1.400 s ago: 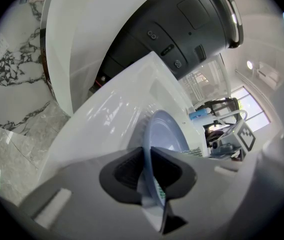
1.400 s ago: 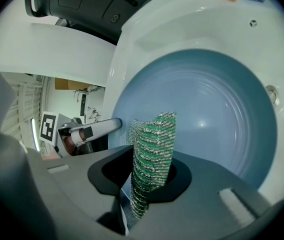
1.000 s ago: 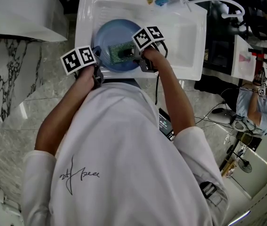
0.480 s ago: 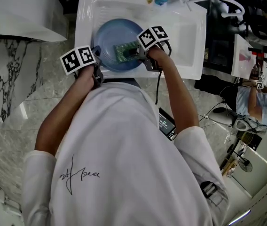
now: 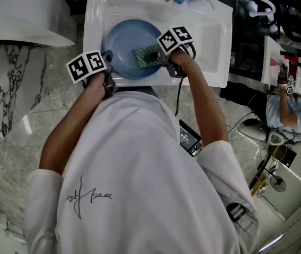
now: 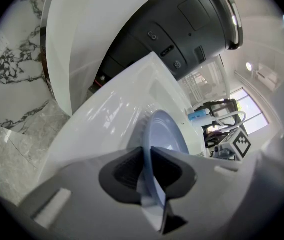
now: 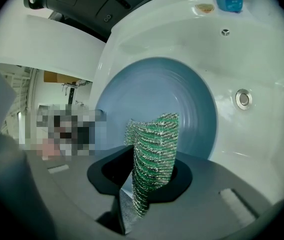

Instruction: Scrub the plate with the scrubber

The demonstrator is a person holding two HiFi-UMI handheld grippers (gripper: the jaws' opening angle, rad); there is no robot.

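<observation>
**Blue plate (image 5: pixel 126 44) in the sink (image 5: pixel 214 33), scrubber (image 5: pixel 146 55) over its right side**

The plate is round and pale blue, with faint concentric rings on its face. It fills the left half of the sink's basin, with its face turned up and toward the person. The drain (image 7: pixel 242 98) lies just past its right edge. The edge nearest the sink's front left corner is clamped between the jaws of the left gripper (image 6: pixel 147 169).

The scrubber is a thin rectangular pad with green and silvery stripes. One end is pinched in the right gripper (image 7: pixel 142 179), and the free end reaches over the plate's right side. Whether it touches the plate cannot be told.
</observation>
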